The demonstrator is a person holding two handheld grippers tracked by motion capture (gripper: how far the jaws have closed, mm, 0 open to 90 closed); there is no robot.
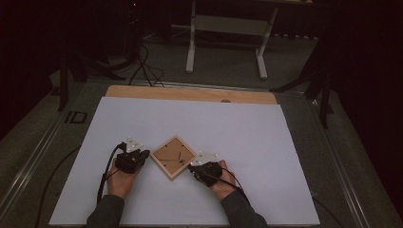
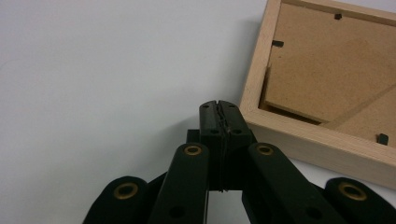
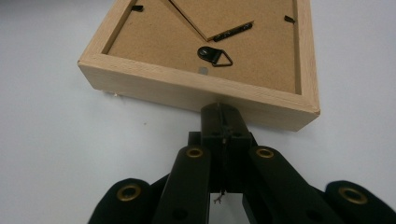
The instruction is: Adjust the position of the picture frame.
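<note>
Presently I find both sets of jaws pressed fully together with nothing between them. My left gripper (image 2: 219,108) sits just beside the near-left edge of the frame (image 2: 327,79); I cannot tell whether it touches the wood. My right gripper (image 3: 219,112) has its tip against the frame's outer side wall, at or very near contact. I see the frame lying back-up, turned like a diamond, between the two grippers on the white sheet (image 1: 266,142). Its fibreboard back shows a hanger (image 3: 215,56) and small black clips. My hands rest on the sheet behind the grippers.
</note>
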